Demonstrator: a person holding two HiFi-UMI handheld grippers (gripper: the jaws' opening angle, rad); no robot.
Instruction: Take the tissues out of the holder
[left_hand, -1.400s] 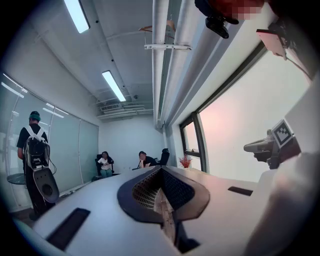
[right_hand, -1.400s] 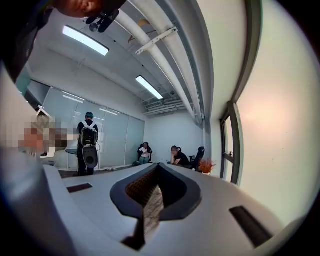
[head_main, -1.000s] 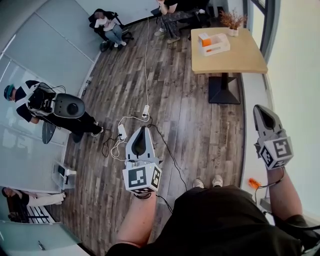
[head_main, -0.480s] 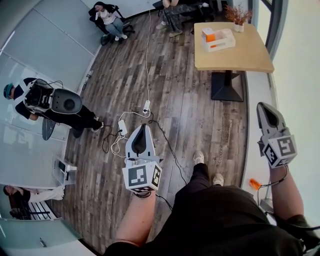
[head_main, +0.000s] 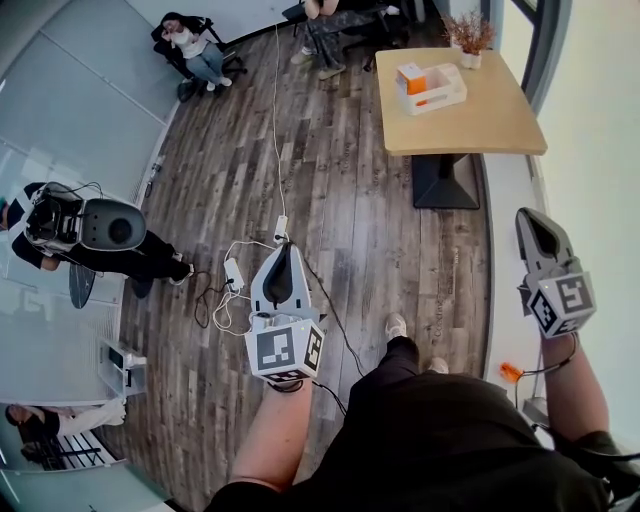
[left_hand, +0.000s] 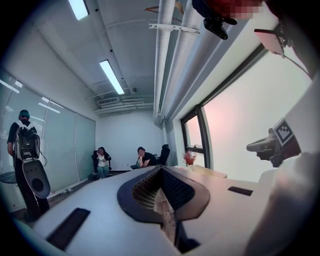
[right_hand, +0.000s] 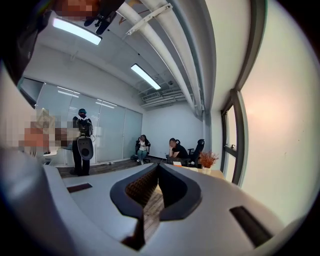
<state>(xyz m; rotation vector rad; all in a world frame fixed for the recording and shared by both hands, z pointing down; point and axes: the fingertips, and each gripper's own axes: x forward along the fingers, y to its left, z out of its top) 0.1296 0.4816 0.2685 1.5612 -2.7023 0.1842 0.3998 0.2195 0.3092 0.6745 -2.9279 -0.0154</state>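
A white holder (head_main: 432, 88) with an orange-and-white tissue pack (head_main: 411, 79) stands on the wooden table (head_main: 485, 122) far ahead at the upper right. Both grippers hang in the air over the floor, well short of the table. In the head view my left gripper (head_main: 287, 251) is at centre, its jaws together with nothing between them. My right gripper (head_main: 529, 221) is at the right edge, shut and empty as well. The left gripper view looks along shut jaws (left_hand: 161, 173) toward the table's far corner (left_hand: 212, 173). The right gripper view shows its own shut jaws (right_hand: 156, 168).
A potted dried plant (head_main: 468, 37) stands at the table's far end. Cables and a power strip (head_main: 236, 273) lie on the plank floor. Two people sit at the far wall (head_main: 188, 42). A person wearing a backpack rig (head_main: 75, 226) stands by the glass wall, left.
The person carrying me has stepped forward, one foot now ahead; the floor and table have shifted in view. Both grippers stay shut and held at much the same spots.
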